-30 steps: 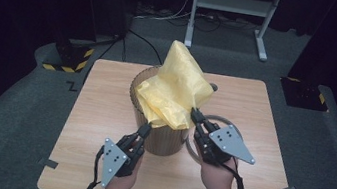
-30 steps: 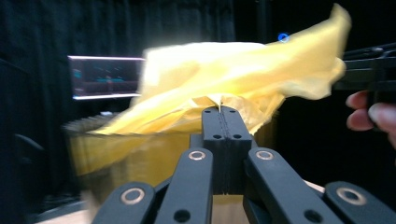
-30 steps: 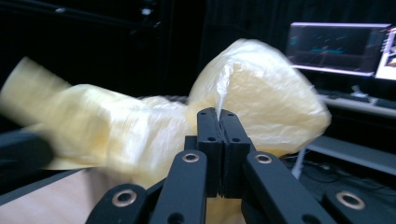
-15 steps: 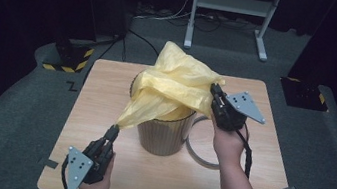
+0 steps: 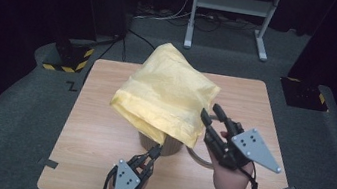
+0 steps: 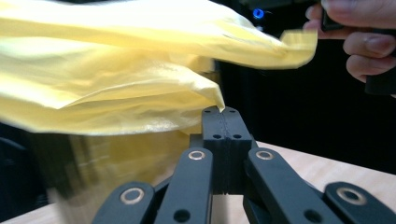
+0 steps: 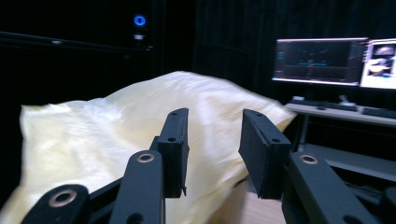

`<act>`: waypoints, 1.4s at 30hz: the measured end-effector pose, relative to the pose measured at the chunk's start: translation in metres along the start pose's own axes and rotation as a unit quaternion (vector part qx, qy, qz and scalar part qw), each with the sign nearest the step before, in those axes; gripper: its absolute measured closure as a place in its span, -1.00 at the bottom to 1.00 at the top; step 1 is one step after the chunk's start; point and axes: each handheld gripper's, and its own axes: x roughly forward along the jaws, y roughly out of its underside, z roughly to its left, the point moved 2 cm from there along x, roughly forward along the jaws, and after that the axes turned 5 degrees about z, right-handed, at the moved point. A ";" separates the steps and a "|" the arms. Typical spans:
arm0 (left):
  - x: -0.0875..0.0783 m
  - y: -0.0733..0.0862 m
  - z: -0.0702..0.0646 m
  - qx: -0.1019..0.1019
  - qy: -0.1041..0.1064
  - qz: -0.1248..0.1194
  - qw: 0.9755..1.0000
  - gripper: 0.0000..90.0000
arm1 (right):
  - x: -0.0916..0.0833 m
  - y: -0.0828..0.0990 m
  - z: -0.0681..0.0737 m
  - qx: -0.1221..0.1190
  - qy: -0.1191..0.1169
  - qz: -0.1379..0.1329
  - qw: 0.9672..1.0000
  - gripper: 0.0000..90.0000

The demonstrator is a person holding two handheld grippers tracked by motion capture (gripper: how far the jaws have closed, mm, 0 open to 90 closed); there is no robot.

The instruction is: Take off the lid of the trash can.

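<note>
High view: a yellow bag point(image 5: 166, 96) billows over a round bin point(image 5: 161, 144) that stands near the middle of the wooden table point(image 5: 99, 140), hiding most of the bin's top. A thin ring point(image 5: 200, 159) lies on the table just right of the bin.

The left gripper point(image 5: 153, 154) sits at the near edge, pointing up toward the bag's lower hem. In the left gripper view its jaws are pressed tight together with a corner of the bag point(image 6: 116, 84) pinched at their tips — the film fans out to the left and above, with the blurred bin point(image 6: 93, 172) below it. The person's right hand point(image 6: 359, 37) is at the far right of that view, beside the bag's other corner.

The right gripper point(image 5: 209, 121) is at the bag's right edge, near side, its grey plate facing up. In the right gripper view its jaws stand apart, having just been opening — nothing is clamped between them, and the bag point(image 7: 140, 135) lies beyond and left of them. Monitors point(image 7: 327, 60) glow at the far right.
</note>
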 end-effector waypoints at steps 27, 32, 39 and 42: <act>-0.038 -0.003 0.046 -0.015 -0.063 -0.014 0.998 0.53 | 0.070 0.031 -0.014 -0.026 0.037 0.088 0.995 0.51; -0.051 -0.006 0.060 -0.026 -0.095 -0.026 0.995 0.35 | 0.071 0.031 -0.015 -0.027 0.038 0.091 0.995 0.52; -0.041 -0.021 0.094 -0.035 -0.125 -0.061 0.990 0.19 | 0.069 0.031 -0.016 -0.026 0.045 0.089 0.995 0.52; -0.031 -0.035 0.109 -0.026 -0.135 -0.076 0.988 0.08 | 0.068 0.031 -0.016 -0.030 0.048 0.090 0.994 0.52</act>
